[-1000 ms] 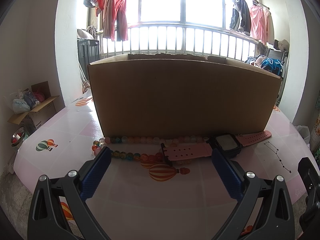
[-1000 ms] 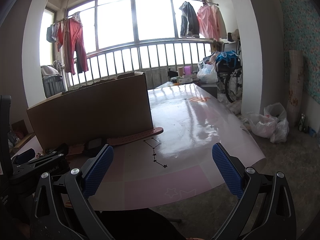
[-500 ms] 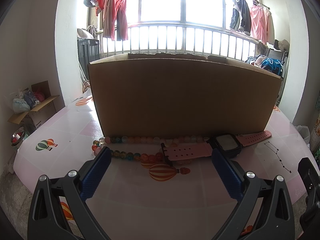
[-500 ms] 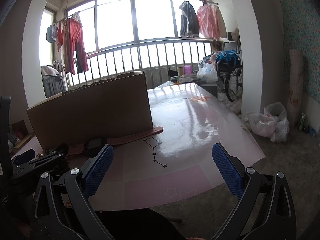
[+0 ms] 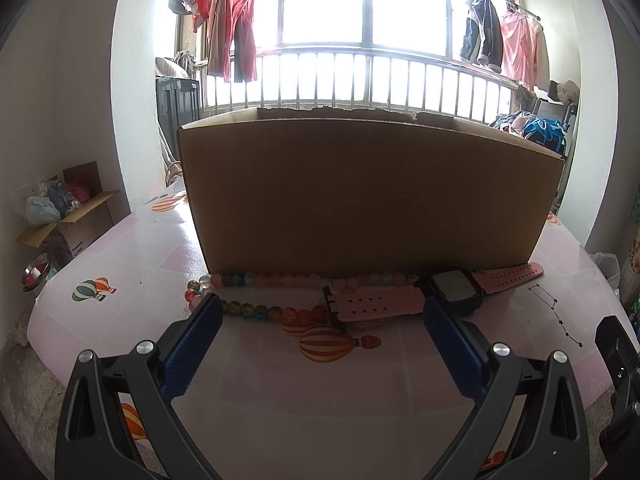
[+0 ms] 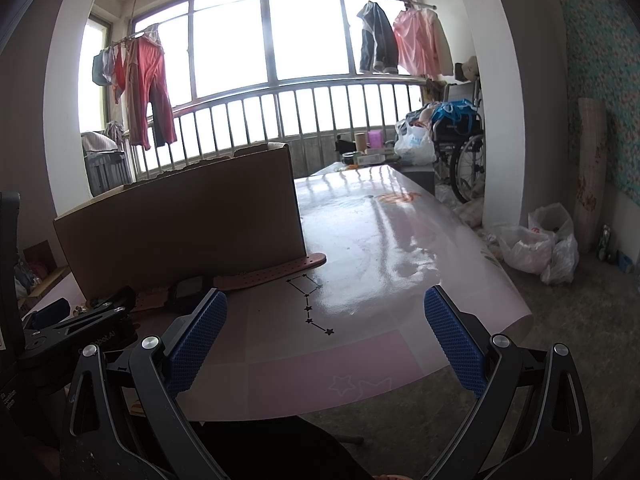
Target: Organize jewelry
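A brown cardboard box [image 5: 368,196] stands on the pink table [image 5: 132,276]. Against its front wall lie a bead necklace [image 5: 256,312] of coloured glassy beads and a watch with a pink strap [image 5: 380,304] and a black face [image 5: 454,292]. My left gripper [image 5: 322,312] is open and empty, its blue fingertips just short of the beads and the watch. My right gripper [image 6: 326,308] is open and empty over the table's right part, right of the watch [image 6: 190,290] and the box [image 6: 180,224]. The left gripper's body shows in the right wrist view [image 6: 72,328].
The table's front edge and right corner [image 6: 516,312] are close by. An open carton with bags [image 5: 68,216] and a metal bowl [image 5: 36,276] sit on the floor at left. Plastic bags [image 6: 540,244] and a wheelchair [image 6: 460,152] stand at right.
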Tool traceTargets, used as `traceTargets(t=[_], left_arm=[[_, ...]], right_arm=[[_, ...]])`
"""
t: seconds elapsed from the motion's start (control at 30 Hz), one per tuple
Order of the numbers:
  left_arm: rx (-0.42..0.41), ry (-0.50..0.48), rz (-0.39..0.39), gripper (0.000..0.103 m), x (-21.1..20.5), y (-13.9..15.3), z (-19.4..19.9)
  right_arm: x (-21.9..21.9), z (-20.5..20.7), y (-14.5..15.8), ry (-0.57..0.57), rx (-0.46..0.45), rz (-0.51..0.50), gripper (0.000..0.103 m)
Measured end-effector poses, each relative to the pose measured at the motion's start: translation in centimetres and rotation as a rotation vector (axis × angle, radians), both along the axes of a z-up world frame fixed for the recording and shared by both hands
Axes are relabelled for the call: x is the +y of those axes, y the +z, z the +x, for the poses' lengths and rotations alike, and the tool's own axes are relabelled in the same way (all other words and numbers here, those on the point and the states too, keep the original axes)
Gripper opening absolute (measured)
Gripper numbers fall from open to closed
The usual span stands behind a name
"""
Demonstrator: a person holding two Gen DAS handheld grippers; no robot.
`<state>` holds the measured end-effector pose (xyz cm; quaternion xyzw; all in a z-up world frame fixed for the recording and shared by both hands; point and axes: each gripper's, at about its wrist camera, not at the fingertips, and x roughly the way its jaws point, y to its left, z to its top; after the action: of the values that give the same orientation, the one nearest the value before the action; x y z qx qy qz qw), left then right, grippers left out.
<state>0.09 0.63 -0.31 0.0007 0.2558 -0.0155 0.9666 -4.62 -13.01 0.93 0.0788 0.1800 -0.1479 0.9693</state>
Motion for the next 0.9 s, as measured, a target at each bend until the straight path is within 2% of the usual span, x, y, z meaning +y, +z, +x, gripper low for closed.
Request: traceTargets(t=[0.9], left_arm=[[0.013,-0.001,0.006,0.098,-0.56,0.23,0.26]], right_arm=[[-0.08,-0.01,-0.01,0.000,-0.001,-0.001,0.095]])
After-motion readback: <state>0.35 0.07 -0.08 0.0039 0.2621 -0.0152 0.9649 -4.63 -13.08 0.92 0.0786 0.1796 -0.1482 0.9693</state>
